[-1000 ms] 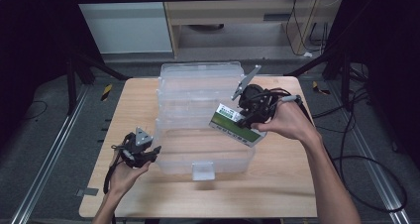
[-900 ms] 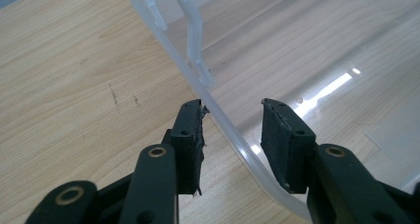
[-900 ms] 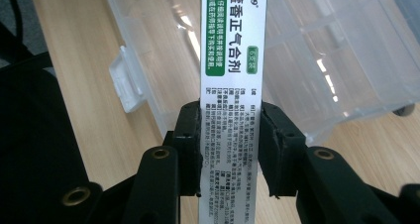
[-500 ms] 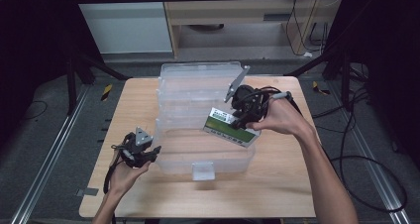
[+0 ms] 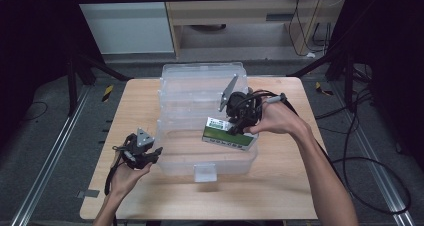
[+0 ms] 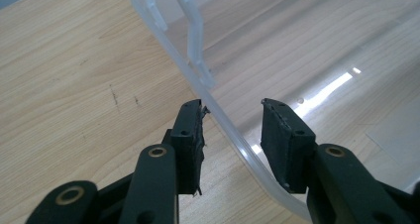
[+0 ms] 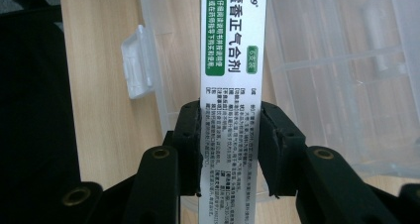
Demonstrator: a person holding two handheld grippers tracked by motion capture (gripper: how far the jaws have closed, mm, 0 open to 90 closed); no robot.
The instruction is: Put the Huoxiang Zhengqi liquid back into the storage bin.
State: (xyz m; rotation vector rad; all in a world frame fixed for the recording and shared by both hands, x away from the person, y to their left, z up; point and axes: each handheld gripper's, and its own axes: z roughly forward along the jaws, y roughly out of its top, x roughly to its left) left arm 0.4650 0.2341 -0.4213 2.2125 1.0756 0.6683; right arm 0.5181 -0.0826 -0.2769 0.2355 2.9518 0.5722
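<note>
right tool (image 7: pixel 230 135) clamps the medicine box (image 7: pixel 233 60) over the clear bin (image 5: pixel 200 151); left tool (image 6: pixel 232 130) gapes astride its rim. the thin-edge grip may slip, probably.

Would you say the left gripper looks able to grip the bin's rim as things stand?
Probably yes: the left gripper is open with its jaws either side of the clear bin's rim, and nothing lies between them.
</note>
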